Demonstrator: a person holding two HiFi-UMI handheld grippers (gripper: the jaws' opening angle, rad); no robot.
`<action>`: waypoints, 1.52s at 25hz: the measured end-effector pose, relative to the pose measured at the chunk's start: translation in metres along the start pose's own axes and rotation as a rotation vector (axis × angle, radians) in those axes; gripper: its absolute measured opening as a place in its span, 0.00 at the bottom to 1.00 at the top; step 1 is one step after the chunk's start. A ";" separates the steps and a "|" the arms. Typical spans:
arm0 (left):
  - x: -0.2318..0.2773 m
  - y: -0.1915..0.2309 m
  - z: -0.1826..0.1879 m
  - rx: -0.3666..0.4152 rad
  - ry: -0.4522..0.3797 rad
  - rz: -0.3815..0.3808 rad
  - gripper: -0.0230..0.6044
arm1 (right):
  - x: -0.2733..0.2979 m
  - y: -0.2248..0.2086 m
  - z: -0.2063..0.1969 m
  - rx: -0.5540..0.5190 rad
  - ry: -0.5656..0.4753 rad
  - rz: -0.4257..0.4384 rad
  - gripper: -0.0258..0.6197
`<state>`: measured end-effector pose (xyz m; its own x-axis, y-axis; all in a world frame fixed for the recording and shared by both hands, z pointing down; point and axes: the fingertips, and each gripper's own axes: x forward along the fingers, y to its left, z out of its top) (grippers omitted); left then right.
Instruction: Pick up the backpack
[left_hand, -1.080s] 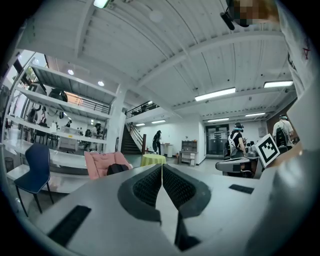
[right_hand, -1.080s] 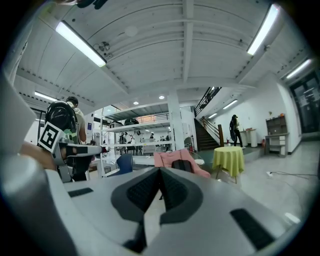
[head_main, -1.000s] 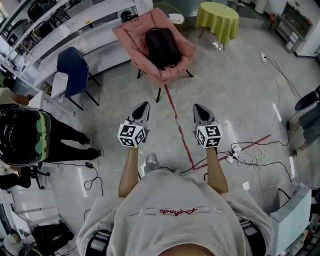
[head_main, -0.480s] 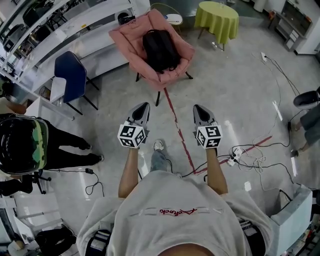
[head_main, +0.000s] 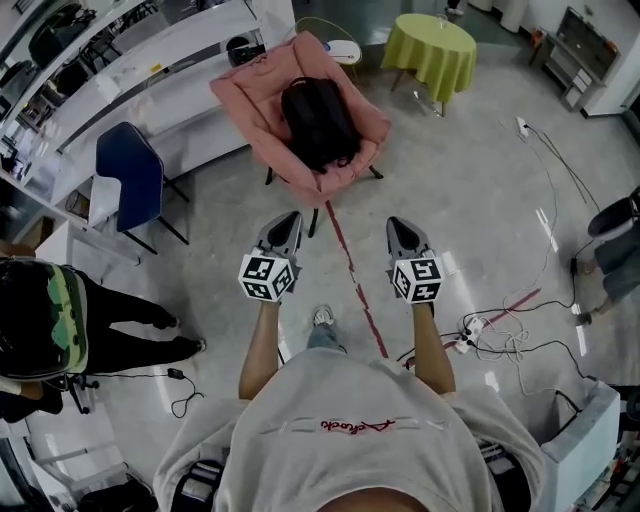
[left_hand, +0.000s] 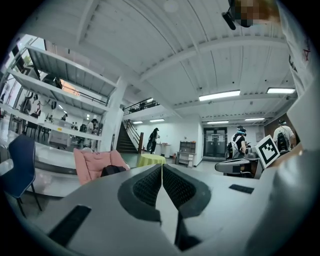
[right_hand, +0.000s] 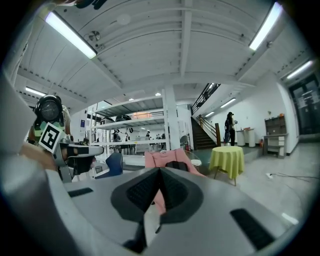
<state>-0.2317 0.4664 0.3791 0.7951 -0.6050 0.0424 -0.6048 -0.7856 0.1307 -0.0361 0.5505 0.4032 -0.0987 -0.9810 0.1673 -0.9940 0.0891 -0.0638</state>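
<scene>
A black backpack (head_main: 318, 122) lies in the seat of a pink armchair (head_main: 258, 100) ahead of me on the floor. It shows small in the left gripper view as a dark backpack (left_hand: 113, 170) on the pink armchair (left_hand: 91, 164), and in the right gripper view as the backpack (right_hand: 175, 164) on the armchair (right_hand: 159, 159). My left gripper (head_main: 285, 224) and right gripper (head_main: 401, 226) are held side by side in front of my chest, some way short of the chair. Both are shut with nothing between the jaws.
A blue chair (head_main: 130, 178) stands left of the armchair by a long white counter (head_main: 150, 72). A round table with a yellow-green cloth (head_main: 433, 46) is at the back right. Cables and a power strip (head_main: 470, 323) lie on the floor at right. A person in black (head_main: 60, 318) stands at left.
I have walked forward: the armchair and backpack have come nearer and sit lower in the head view. Both grippers keep their pose and stay shut.
</scene>
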 end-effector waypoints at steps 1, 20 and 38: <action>0.009 0.011 0.003 -0.003 -0.002 -0.004 0.06 | 0.013 -0.001 0.005 -0.005 0.001 -0.003 0.07; 0.130 0.179 0.045 0.007 -0.029 -0.068 0.06 | 0.211 -0.008 0.056 -0.014 -0.030 -0.058 0.07; 0.169 0.185 -0.003 -0.039 0.059 -0.020 0.06 | 0.245 -0.044 0.013 0.040 0.046 -0.021 0.07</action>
<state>-0.2091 0.2198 0.4131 0.8093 -0.5792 0.0980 -0.5870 -0.7914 0.1707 -0.0161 0.3037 0.4337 -0.0805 -0.9735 0.2142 -0.9933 0.0604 -0.0988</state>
